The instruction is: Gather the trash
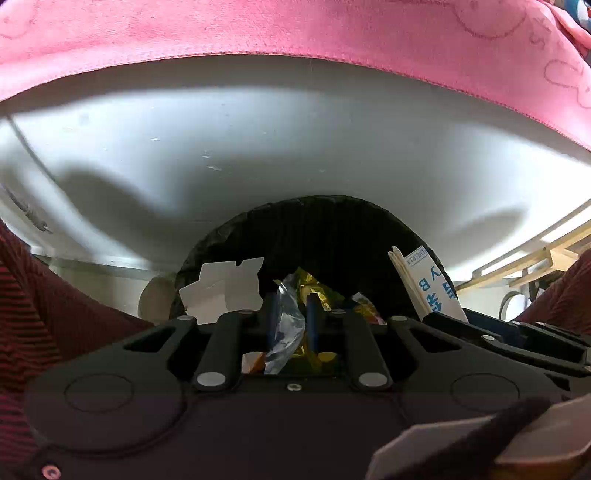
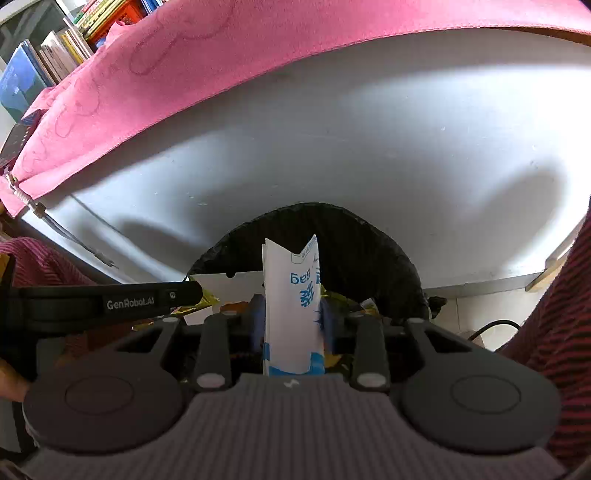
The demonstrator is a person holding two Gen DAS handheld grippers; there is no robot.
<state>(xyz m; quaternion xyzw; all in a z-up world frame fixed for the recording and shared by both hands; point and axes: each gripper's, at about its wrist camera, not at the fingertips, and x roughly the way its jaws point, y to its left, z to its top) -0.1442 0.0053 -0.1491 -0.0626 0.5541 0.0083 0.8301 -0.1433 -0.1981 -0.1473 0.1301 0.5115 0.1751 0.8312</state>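
A black trash bag gapes open just beyond both grippers. Inside lie a white cardboard piece and a gold foil wrapper. My left gripper is shut on a crumpled clear plastic wrapper over the bag's near rim. My right gripper is shut on an upright white paper bag with blue print, above the black trash bag. That same paper bag shows at the right of the left wrist view. The left gripper's housing crosses the right wrist view at the left.
A pink towel hangs over a white panel behind the trash bag. Books stand on a shelf at upper left. A wooden frame lies at the right, a dark cable on the floor. Striped red sleeves flank both views.
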